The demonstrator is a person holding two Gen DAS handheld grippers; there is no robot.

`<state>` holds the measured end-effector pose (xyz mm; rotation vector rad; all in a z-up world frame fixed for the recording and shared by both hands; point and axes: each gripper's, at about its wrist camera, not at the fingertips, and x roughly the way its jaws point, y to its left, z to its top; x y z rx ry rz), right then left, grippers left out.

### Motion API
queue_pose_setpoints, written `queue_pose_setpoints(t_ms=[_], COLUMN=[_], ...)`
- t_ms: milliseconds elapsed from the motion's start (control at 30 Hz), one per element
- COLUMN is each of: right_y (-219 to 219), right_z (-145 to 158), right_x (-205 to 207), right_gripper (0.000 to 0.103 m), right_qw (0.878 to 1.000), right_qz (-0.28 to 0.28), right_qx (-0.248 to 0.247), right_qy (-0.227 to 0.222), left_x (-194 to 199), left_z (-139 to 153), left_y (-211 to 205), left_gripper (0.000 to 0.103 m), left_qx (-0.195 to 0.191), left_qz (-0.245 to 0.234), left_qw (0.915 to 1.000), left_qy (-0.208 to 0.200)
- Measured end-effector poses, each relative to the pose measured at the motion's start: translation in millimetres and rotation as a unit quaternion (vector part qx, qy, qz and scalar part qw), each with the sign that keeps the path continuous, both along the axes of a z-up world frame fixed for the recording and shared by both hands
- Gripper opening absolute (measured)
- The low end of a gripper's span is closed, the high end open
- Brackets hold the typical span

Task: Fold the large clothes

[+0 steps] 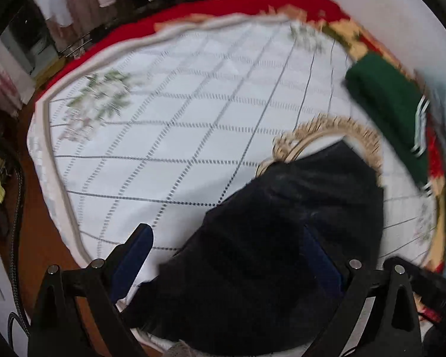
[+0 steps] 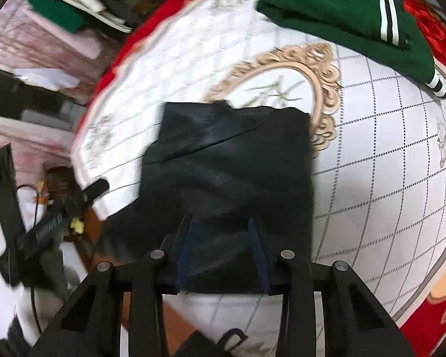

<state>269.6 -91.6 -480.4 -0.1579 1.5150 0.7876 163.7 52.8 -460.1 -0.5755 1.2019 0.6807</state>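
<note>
A dark navy garment point(image 2: 229, 163), folded into a rough rectangle, lies on the white checked tablecloth point(image 2: 371, 178) at the table's near edge. My right gripper point(image 2: 222, 232) points down over its near part. The fingers stand a narrow gap apart, the cloth under them looks flat, and no fold is pinched. In the left wrist view the same dark garment point(image 1: 282, 223) fills the lower right. My left gripper point(image 1: 227, 244) is wide open, and the cloth spreads between its fingers and around the right pad point(image 1: 321, 258).
A folded green garment point(image 2: 342, 9) with white stripes lies at the table's far right; the green garment point(image 1: 386, 98) also shows on the left wrist view's right side. A red cloth point(image 1: 223, 6) hangs out beyond the tablecloth point(image 1: 163, 134). Brown floor point(image 1: 41, 238), cables and black gear point(image 2: 44, 226) lie off the left edge.
</note>
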Motion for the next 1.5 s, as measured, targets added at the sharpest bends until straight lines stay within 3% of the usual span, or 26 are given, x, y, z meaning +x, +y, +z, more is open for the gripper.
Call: queue_pose_setpoints(t_ms=[100, 233, 367, 567, 700, 767, 800, 900, 967, 1067, 1200, 1300, 1433, 1500], right_y=[17, 36, 44, -5, -34, -45, -51, -66, -71, -65, -46, -35, -47, -57], right_z=[-39, -77, -88, -25, -10, -18, -27, -60, -88, -136, -163, -157, -138, -127], right_x=[32, 38, 44, 52, 68, 75, 81, 94, 98, 109, 112, 107, 100, 97], right_gripper=[0.034, 0.034, 0.034, 0.035, 0.038, 0.062, 0.065, 0.066, 0.066, 0.072, 0.082, 0.083, 0.064, 0.059], right_qw=[0.999, 0.996, 0.994, 0.998, 0.999, 0.999, 0.999, 0.993, 0.986, 0.961, 0.94, 0.945, 0.954, 0.953], right_qz=[-0.007, -0.003, -0.004, -0.016, -0.014, -0.01, -0.013, -0.013, -0.01, -0.014, 0.002, 0.01, -0.034, -0.058], right_qx=[-0.039, -0.084, -0.097, -0.019, 0.003, 0.004, 0.006, 0.036, 0.07, 0.137, 0.188, 0.183, 0.172, 0.176], right_qy=[0.031, 0.037, 0.053, 0.056, 0.038, 0.039, 0.049, 0.11, 0.153, 0.239, 0.286, 0.272, 0.243, 0.239], left_x=[9, 9, 8, 20, 48, 62, 62, 54, 46, 37, 33, 32, 23, 7], left_z=[-30, -51, -58, -8, -18, -43, -55, -72, -72, -71, -74, -74, -64, -38], left_y=[0, 3, 7, -1, 4, 13, 20, 39, 44, 44, 44, 43, 43, 35], left_gripper=[0.101, 0.101, 0.101, 0.101, 0.101, 0.102, 0.103, 0.103, 0.103, 0.103, 0.103, 0.103, 0.102, 0.102], left_qx=[0.0, -0.003, -0.012, -0.005, -0.001, -0.012, -0.026, -0.077, -0.09, -0.092, -0.087, -0.08, -0.074, -0.065], left_qz=[-0.011, -0.017, -0.019, -0.039, -0.041, -0.037, -0.034, -0.011, -0.007, -0.004, -0.007, -0.006, 0.008, 0.018], left_qw=[0.9994, 0.9984, 0.9972, 0.9987, 0.9985, 0.9979, 0.9975, 0.9964, 0.9958, 0.9958, 0.9962, 0.9968, 0.9972, 0.9976], left_qy=[0.031, 0.055, 0.071, 0.032, 0.036, 0.053, 0.056, 0.032, 0.018, 0.006, -0.001, -0.002, -0.001, -0.013])
